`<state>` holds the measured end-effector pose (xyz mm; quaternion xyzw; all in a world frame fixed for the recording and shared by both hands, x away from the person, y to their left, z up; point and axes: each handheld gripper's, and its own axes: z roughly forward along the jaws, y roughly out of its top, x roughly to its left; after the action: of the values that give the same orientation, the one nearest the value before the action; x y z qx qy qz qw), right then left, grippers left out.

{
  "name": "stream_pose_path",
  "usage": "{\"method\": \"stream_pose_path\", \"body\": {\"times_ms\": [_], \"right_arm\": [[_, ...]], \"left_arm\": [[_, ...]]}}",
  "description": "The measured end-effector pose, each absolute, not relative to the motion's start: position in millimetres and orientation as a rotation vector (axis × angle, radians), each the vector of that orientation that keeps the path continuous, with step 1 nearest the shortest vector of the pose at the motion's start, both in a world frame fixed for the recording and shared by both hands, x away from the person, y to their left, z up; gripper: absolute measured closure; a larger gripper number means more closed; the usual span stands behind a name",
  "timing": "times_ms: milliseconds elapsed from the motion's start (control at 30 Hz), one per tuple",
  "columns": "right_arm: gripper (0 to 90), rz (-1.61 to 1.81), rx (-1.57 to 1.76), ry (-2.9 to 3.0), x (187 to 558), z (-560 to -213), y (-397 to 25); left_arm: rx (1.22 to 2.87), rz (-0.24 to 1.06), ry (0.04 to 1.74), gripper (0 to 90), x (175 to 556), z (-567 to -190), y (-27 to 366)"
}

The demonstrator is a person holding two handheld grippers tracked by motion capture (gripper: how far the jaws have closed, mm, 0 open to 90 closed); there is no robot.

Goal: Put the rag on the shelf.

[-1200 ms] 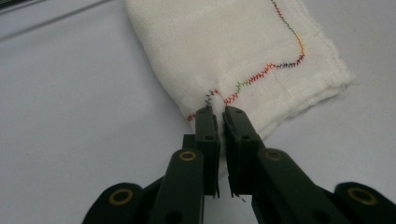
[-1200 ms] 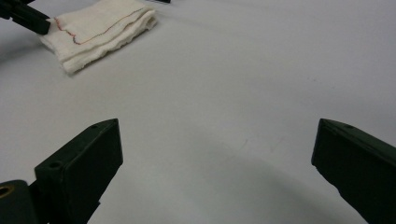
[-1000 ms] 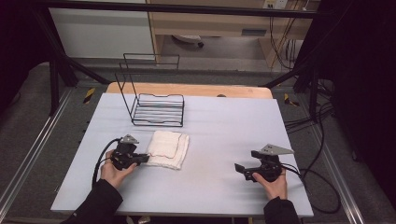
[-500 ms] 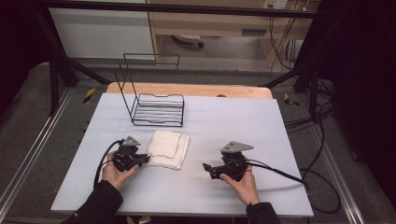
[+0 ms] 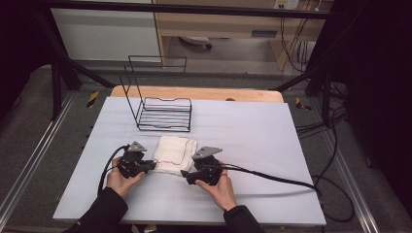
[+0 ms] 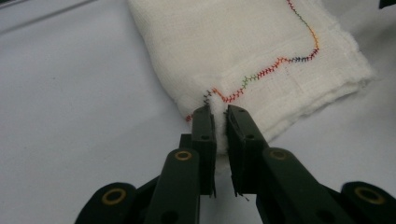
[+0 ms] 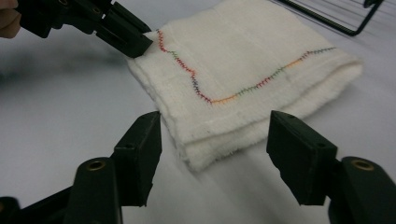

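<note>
A folded white cloth (image 5: 174,154) with a multicoloured zigzag stitch line lies flat on the table's near half. My left gripper (image 5: 151,165) is at its left near corner, shut on a pinched fold of the cloth (image 6: 261,60), which shows between the jaws. My left gripper (image 6: 221,112) is also seen from its own camera. My right gripper (image 5: 184,173) sits at the cloth's right near corner, open, its jaws spread wide on either side of the layered cloth (image 7: 243,70) corner without touching it. My right gripper (image 7: 215,135) looks across at the left gripper's fingers (image 7: 126,35).
A black wire rack (image 5: 163,109) stands behind the cloth on the white table (image 5: 252,131). A wooden board (image 5: 194,93) runs along the far edge. The right gripper's black cable (image 5: 277,177) trails right across the table. Dark frame posts flank the table.
My right gripper has travelled left from the table's right side to the cloth's near right corner, still open. My left gripper has stayed at the cloth's left corner.
</note>
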<state>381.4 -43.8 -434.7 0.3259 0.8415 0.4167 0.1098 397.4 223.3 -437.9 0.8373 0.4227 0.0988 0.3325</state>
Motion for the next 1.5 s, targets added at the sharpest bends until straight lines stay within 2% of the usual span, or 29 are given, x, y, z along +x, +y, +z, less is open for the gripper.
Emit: {"method": "stream_pose_path", "body": {"times_ms": [267, 633, 667, 733, 900, 1300, 1433, 1500], "right_arm": [[47.8, 1.149, 0.897, 2.521, 386.5, -445.2, -22.9], [62.9, 1.072, 0.798, 2.497, 383.4, -454.5, -20.4], [68.6, 1.064, 0.793, 2.491, 383.9, -454.3, -20.6], [73.7, 1.062, 0.796, 2.491, 384.9, -453.7, -21.0], [80.1, 1.083, 0.834, 2.518, 389.1, -450.4, -21.7], [78.8, 1.192, 0.859, 2.592, 372.3, -448.0, -15.0], [67.2, 1.203, 0.872, 2.597, 373.7, -448.2, -15.6], [58.7, 1.216, 0.873, 2.573, 374.7, -444.8, -17.0]], "left_arm": [[2.186, 0.252, 1.105, 81.1, 397.7, -437.9, 223.6], [2.171, 0.235, 1.129, 81.8, 398.7, -437.4, 223.8], [2.165, 0.222, 1.136, 81.9, 399.7, -436.9, 224.1], [2.158, 0.207, 1.137, 82.2, 400.7, -436.5, 224.9], [2.157, 0.198, 1.135, 83.0, 401.1, -432.4, 227.2], [2.209, 0.194, 1.128, 82.4, 389.6, -427.7, 238.3], [2.217, 0.221, 1.125, 78.4, 389.9, -429.7, 237.7], [2.208, 0.234, 1.128, 70.7, 389.6, -427.2, 239.1]]}}
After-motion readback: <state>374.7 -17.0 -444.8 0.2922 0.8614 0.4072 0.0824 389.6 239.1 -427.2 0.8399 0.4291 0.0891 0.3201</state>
